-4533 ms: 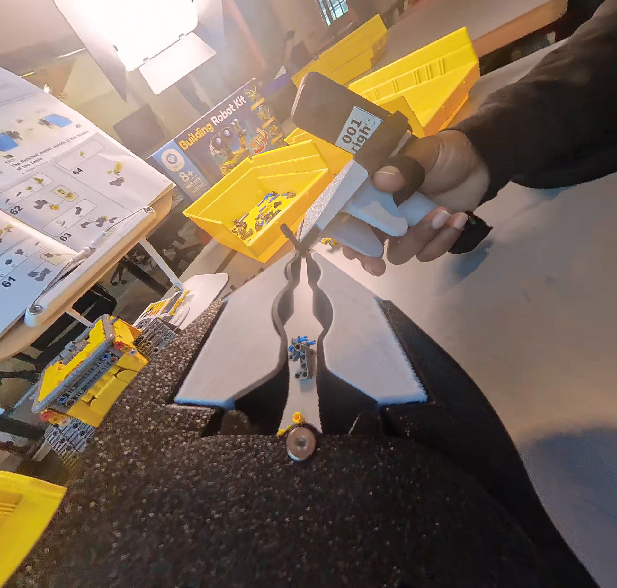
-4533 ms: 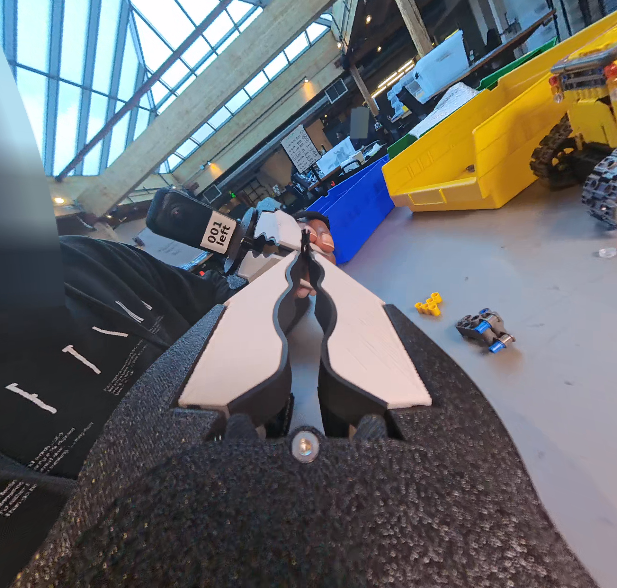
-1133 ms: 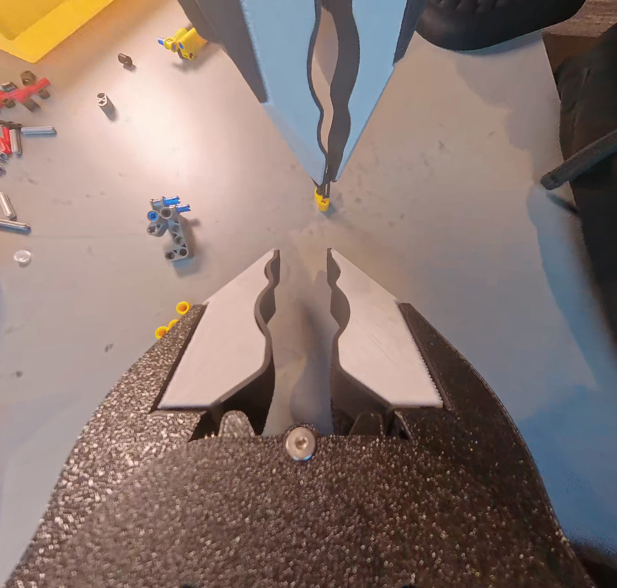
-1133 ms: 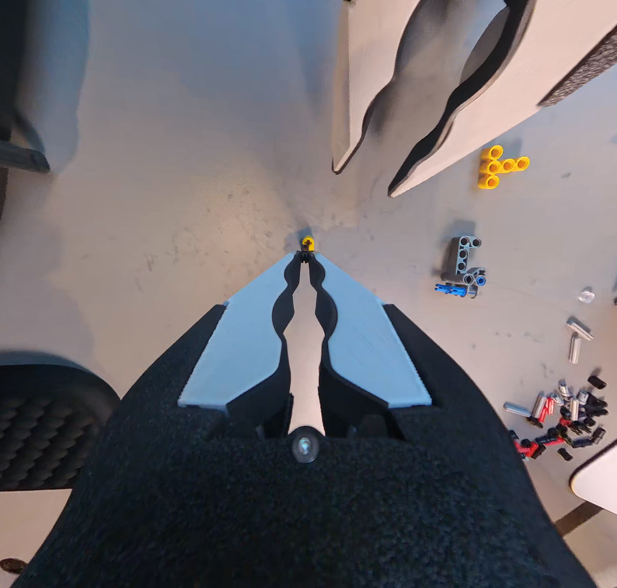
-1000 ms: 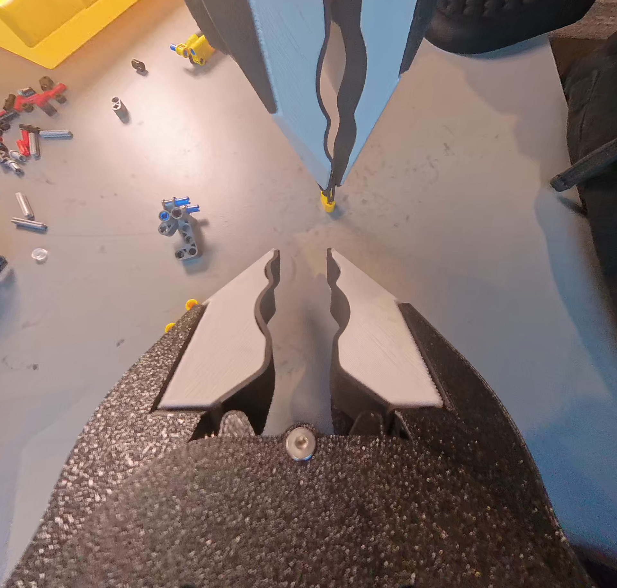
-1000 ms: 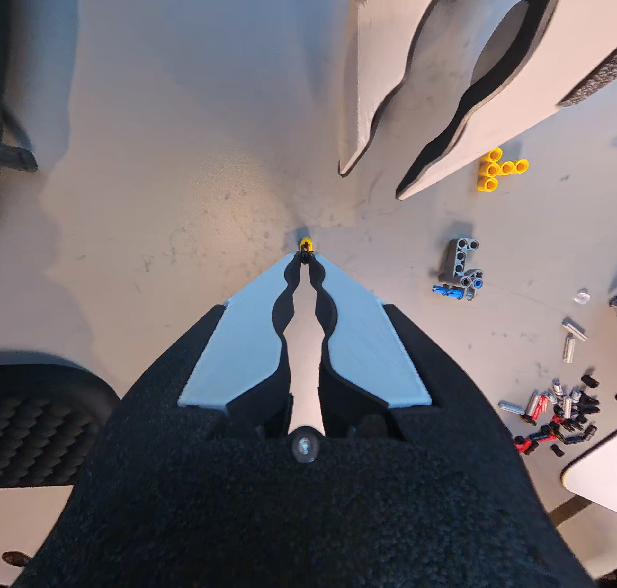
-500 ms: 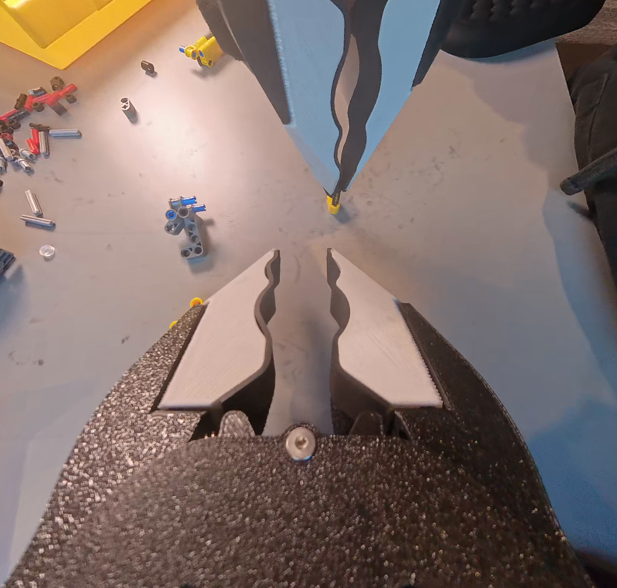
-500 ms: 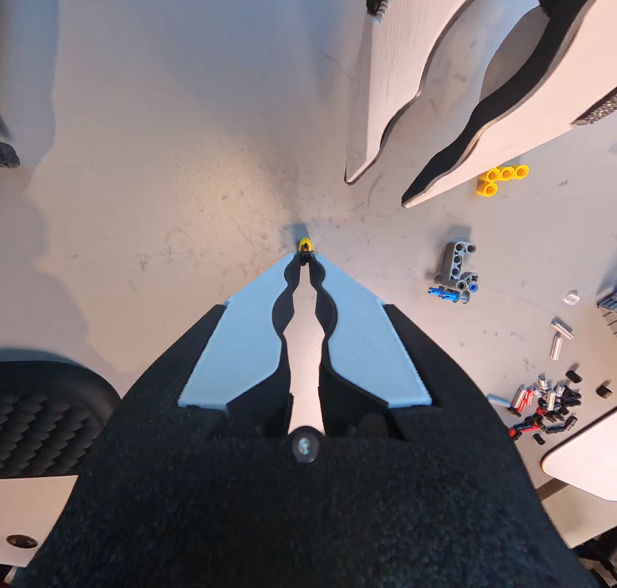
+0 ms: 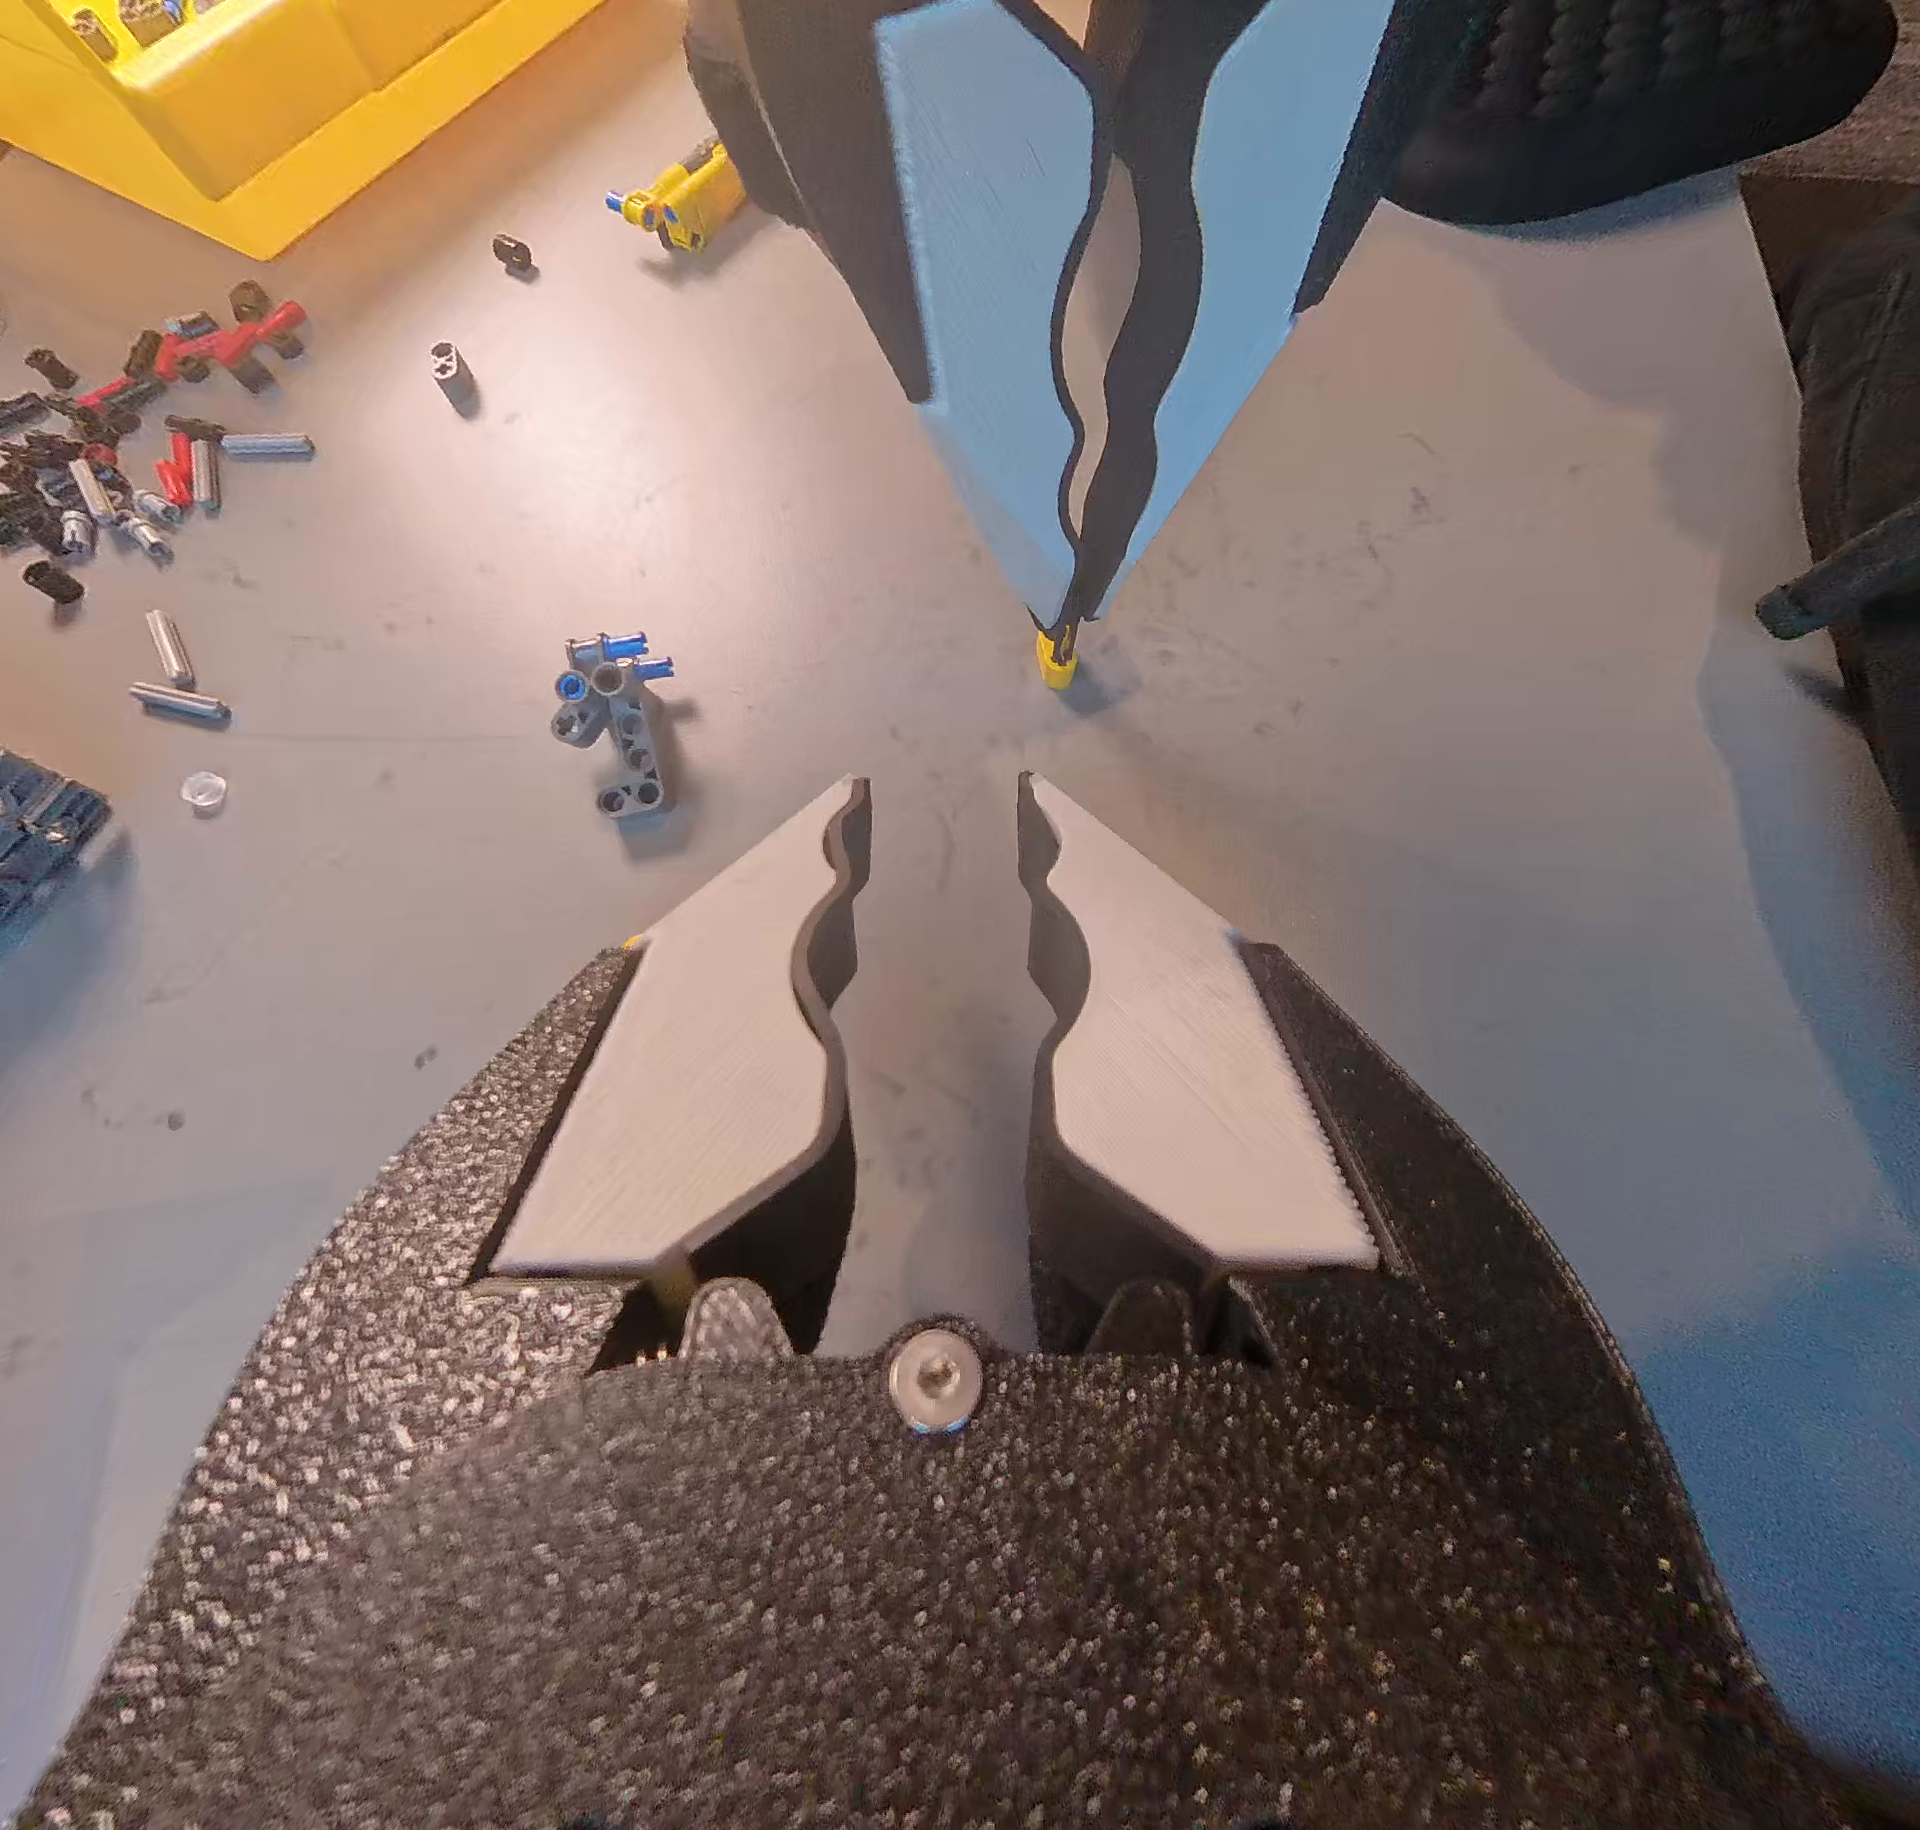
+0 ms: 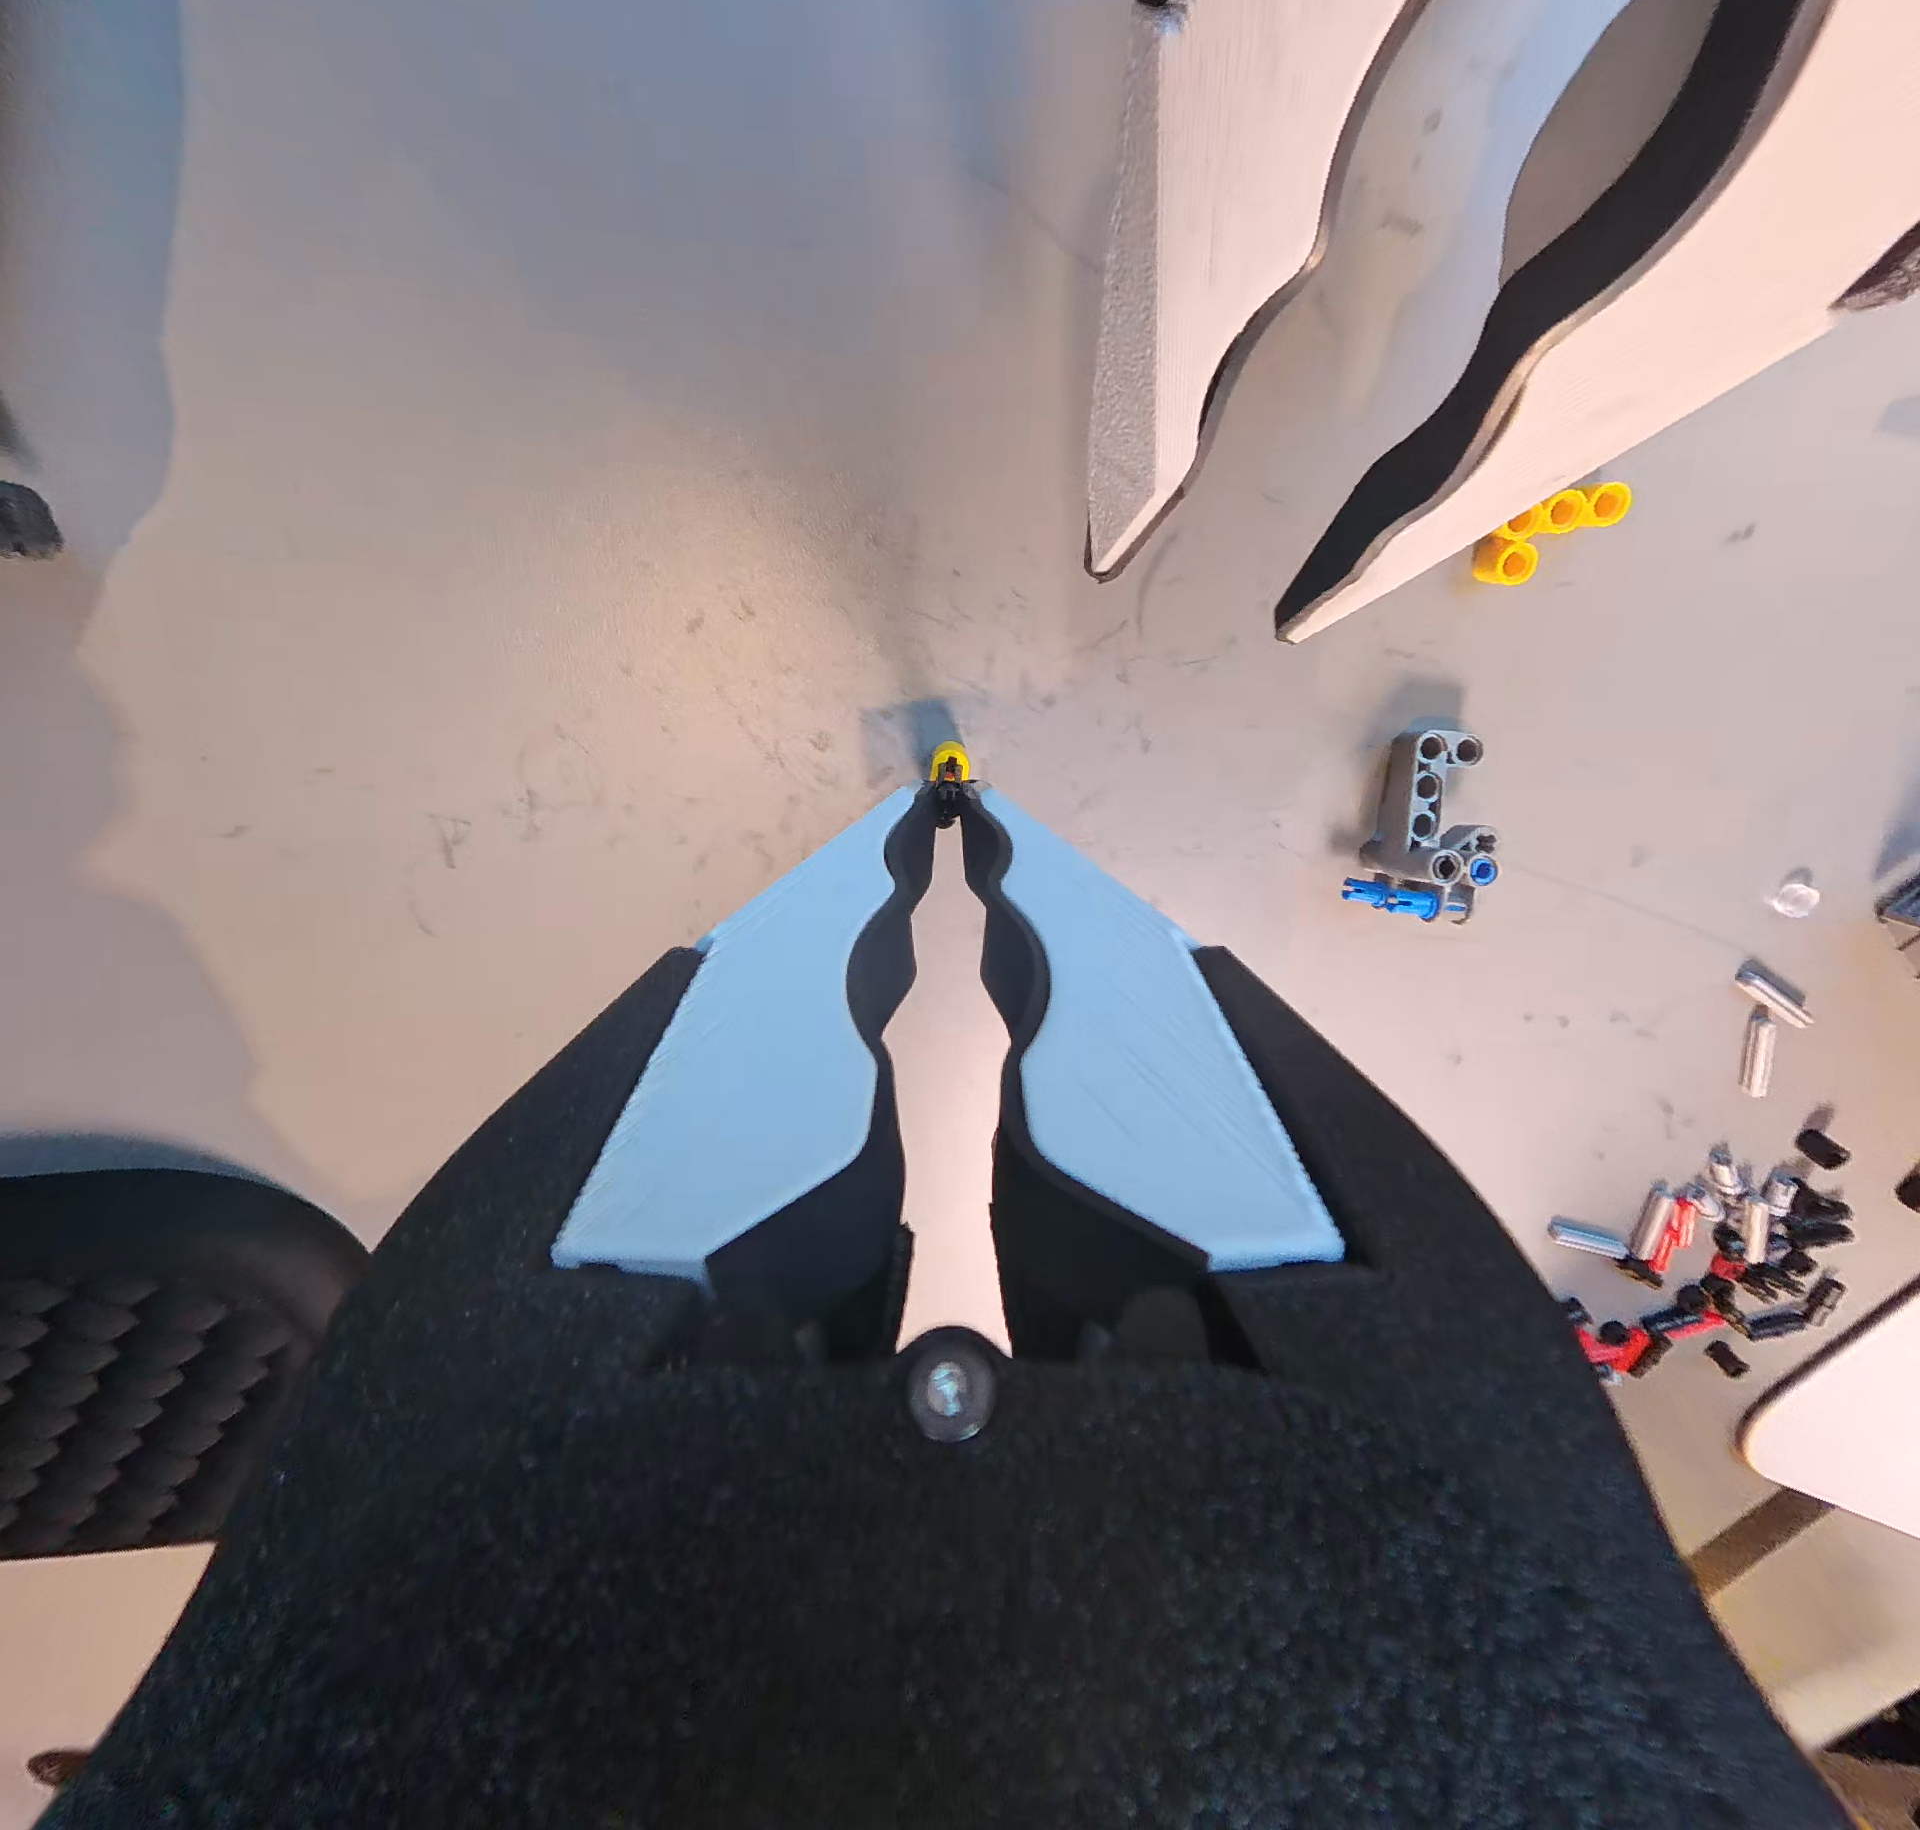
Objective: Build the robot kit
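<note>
A small yellow peg is pinched by the right gripper at its very tips, against the table. The left gripper is held spread and empty. With so slight a grip, the peg could be flicked away or dropped.

light: bright, warm-cool mix | shadows: soft on worktop | focus: sharp | edges: fisheye-bent, slightly blurred

1. I see a tiny yellow piece with a black pin in it.
2. My fingers are pale grey with black edges, on a speckled black body.
3. The surface is plain grey.
4. A grey piece has blue pins.
5. The bin is bright yellow.
6. The little heap is black, red and silver.
</note>
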Demonstrator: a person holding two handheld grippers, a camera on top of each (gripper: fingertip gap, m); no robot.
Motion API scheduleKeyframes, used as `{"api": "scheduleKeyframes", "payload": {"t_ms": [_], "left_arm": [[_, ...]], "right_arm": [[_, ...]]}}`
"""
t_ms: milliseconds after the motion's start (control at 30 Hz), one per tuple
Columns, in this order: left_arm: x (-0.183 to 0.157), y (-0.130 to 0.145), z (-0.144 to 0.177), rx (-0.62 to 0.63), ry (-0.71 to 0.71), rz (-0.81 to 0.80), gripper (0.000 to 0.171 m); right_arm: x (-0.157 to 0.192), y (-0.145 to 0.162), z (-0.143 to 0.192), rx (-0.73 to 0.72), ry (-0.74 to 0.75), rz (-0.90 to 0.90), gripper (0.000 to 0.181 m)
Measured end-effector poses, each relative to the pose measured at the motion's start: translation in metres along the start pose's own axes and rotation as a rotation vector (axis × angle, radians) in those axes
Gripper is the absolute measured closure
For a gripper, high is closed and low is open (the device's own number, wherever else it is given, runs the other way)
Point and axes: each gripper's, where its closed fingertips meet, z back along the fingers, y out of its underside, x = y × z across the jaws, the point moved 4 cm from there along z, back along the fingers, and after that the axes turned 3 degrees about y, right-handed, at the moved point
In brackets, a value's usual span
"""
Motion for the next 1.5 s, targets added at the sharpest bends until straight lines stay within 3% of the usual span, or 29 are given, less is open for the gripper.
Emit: {"api": "scheduleKeyframes", "payload": {"t_ms": [867, 1500], "left_arm": [[0.0041, -0.0074, 0.0007, -0.083, -0.022, 0.017, 0.144], [0.0013, -0.0058, -0.0045, -0.065, -0.02, 0.005, 0.144]], "right_arm": [[0.0009, 0.0051, 0.0003, -0.102, 0.028, -0.054, 0.177], [0.0014, 0.0076, 0.0001, -0.142, 0.026, -0.09, 0.177]]}}
